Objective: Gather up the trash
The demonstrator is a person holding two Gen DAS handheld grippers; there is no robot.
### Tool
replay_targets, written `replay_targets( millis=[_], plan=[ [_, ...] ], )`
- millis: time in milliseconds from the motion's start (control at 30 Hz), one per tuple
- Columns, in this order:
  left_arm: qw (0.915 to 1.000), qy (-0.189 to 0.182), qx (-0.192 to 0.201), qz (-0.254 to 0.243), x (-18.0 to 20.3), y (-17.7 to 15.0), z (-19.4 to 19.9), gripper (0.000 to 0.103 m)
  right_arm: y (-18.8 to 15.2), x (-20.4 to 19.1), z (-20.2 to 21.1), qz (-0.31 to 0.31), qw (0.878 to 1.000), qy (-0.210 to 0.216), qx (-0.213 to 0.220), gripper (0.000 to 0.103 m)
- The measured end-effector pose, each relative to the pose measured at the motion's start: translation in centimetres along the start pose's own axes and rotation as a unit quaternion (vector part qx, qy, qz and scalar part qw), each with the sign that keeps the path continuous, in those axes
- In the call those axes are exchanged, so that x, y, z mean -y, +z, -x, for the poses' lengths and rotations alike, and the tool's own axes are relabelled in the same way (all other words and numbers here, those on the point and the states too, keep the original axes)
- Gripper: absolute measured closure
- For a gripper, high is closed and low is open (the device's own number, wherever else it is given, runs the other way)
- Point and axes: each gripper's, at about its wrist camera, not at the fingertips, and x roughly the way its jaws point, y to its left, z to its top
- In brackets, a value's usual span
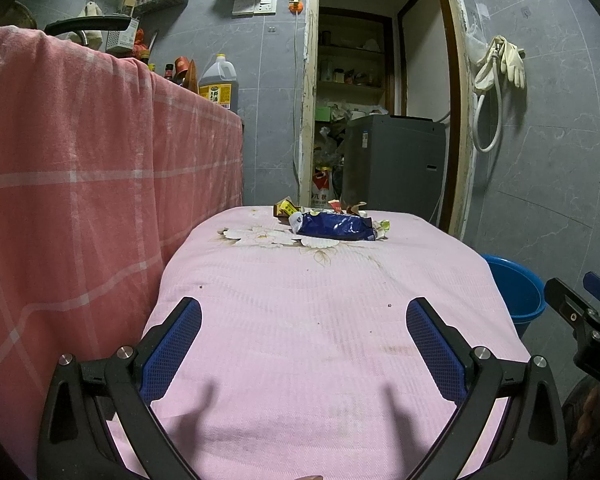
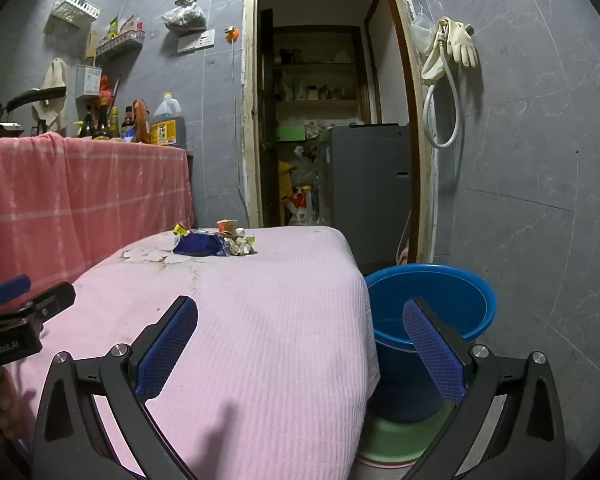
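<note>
I am in a cramped home kitchen. At my ten o'clock a cooking oil jug (image 2: 167, 120) and sauce bottles (image 2: 104, 122) crowd a cloth-draped counter (image 2: 80, 200); wall racks (image 2: 120, 46) hang above. At one o'clock rubber gloves (image 2: 462, 46) hang beside a pantry doorway (image 2: 320, 120).

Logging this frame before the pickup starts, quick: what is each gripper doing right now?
Left gripper: open, holding nothing, above the pink ribbed table cloth.
Right gripper: open, holding nothing, near the round blue plastic bucket.
</note>
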Motion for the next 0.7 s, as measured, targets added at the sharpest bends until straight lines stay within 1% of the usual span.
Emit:
replay_targets(
  millis=[700],
  plan=[
    [1.0, 0.0, 0.0, 0.0, 0.02, -0.02, 0.09, 0.003, -0.02, -0.04, 0.08, 0.0, 1.0, 0.0, 0.001, 0.0]
  ],
)
